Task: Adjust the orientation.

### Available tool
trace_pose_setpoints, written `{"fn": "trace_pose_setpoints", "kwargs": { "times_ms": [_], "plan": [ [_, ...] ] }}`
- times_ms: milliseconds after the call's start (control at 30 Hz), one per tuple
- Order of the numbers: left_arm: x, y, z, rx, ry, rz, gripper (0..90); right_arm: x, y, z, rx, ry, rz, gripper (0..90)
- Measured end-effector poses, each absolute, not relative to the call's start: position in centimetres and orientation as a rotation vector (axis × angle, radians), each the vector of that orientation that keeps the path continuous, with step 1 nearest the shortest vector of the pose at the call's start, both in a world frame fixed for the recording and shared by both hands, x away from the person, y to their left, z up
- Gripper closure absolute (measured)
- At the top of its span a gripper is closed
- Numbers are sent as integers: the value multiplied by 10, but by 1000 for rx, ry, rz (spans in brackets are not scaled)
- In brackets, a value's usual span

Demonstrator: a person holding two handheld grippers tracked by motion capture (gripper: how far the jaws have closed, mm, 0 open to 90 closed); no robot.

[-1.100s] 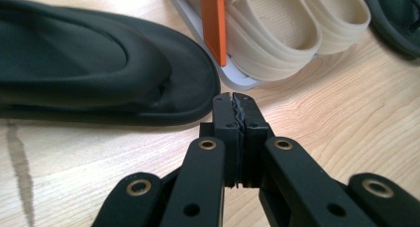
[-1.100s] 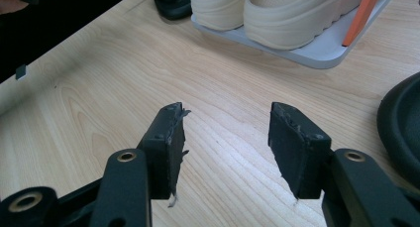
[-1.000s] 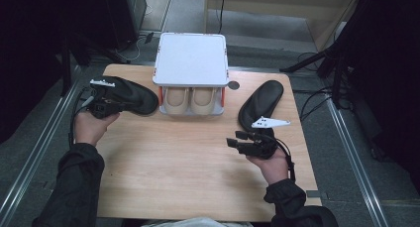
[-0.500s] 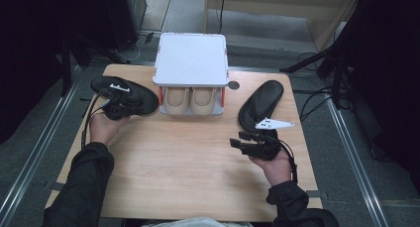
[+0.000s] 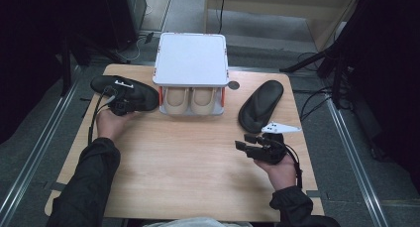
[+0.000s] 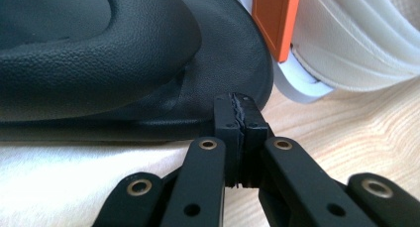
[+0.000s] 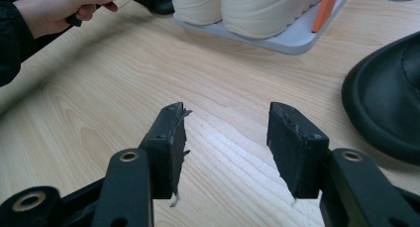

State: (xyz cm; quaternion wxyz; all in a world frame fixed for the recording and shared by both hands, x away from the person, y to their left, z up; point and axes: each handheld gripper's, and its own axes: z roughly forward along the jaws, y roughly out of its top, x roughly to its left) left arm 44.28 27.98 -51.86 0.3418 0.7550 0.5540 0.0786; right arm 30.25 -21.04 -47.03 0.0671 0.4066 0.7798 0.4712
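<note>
Your left gripper (image 5: 120,107) sits at the near edge of the black leather slipper (image 5: 126,92) just left of the white two-tier shoe rack (image 5: 191,58). Its jaws are pressed together, and they seem to pinch the slipper's sole rim, though the contact is hard to make out. The rack's lower shelf holds a pair of cream slip-on shoes (image 5: 192,99). Right of the rack lies a second black slipper (image 5: 260,104). Nearer you than that slipper, your right gripper (image 5: 246,141) hangs over bare wood, jaws wide apart and empty.
</note>
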Motion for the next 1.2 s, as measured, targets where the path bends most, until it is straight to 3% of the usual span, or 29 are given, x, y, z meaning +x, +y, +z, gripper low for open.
{"fn": "trace_pose_setpoints", "kwargs": {
  "times_ms": [367,600,633,900,1200],
  "plan": [
    [441,294,-503,1971,1429,180,900,300,-215,-471,1242,2332,1423,506],
    [441,316,-479,1849,1423,211,900,300,-215,-471,1248,2332,1425,506],
    [444,319,-475,1906,1429,220,900,301,-215,-472,1251,2331,1423,506],
    [465,343,-456,1904,1462,278,900,302,-213,-473,1254,2344,1413,506],
    [484,367,-484,1850,1578,272,900,302,-211,-474,1249,2362,1410,507]
  ]
}}
